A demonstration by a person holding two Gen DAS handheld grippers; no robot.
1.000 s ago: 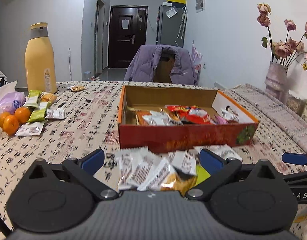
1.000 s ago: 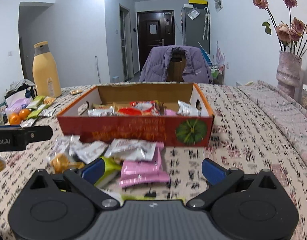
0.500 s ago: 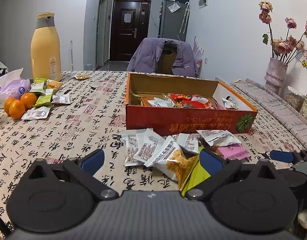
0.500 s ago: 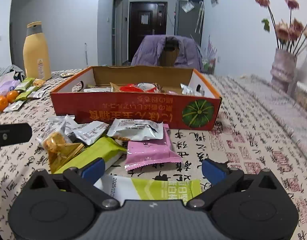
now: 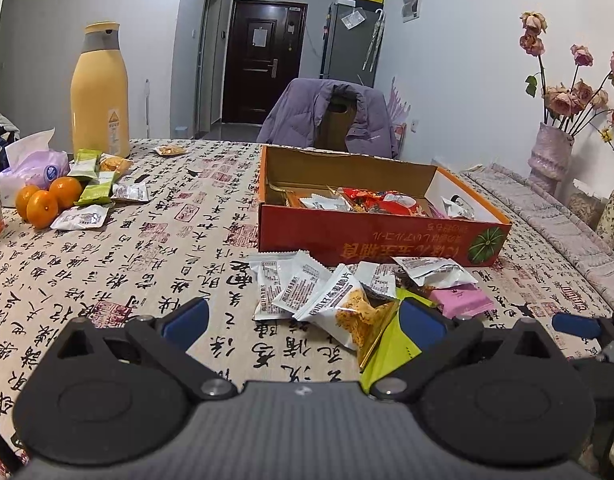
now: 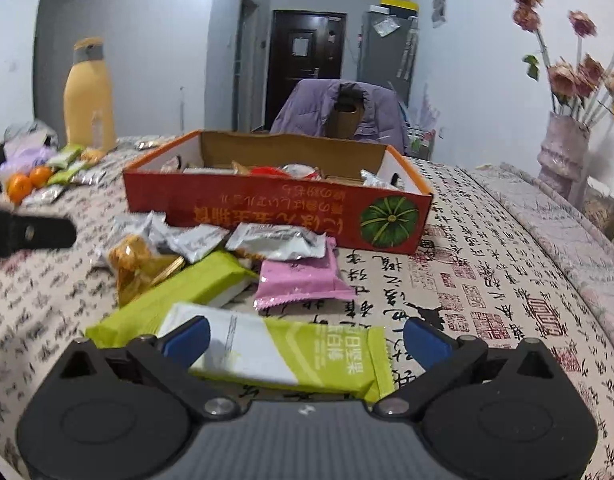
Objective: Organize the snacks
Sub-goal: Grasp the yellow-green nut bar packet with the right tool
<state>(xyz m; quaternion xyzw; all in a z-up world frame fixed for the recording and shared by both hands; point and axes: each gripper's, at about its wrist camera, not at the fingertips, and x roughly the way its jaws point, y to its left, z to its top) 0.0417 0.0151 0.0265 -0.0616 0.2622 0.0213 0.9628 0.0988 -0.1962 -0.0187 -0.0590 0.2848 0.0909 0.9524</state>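
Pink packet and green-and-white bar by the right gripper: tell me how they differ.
The pink packet is plain pink and squarish; the green-and-white bar is long, two-toned and printed. The pink packet lies nearer the box, partly under a silver packet; the bar lies between the open right gripper fingers. Both rest flat, sealed.

Snack packets (image 5: 339,300) crowd the cloth ahead of the left fingers (image 5: 187,318), with the box (image 5: 367,236) walling off beyond. Bare tablecloth (image 6: 487,280) lies open ahead of the right finger (image 6: 423,340).

Snack packets (image 5: 347,292) lie heaped on the tablecloth (image 5: 147,264) just near of the cardboard box (image 5: 371,236); tangerines (image 5: 43,204) far left.
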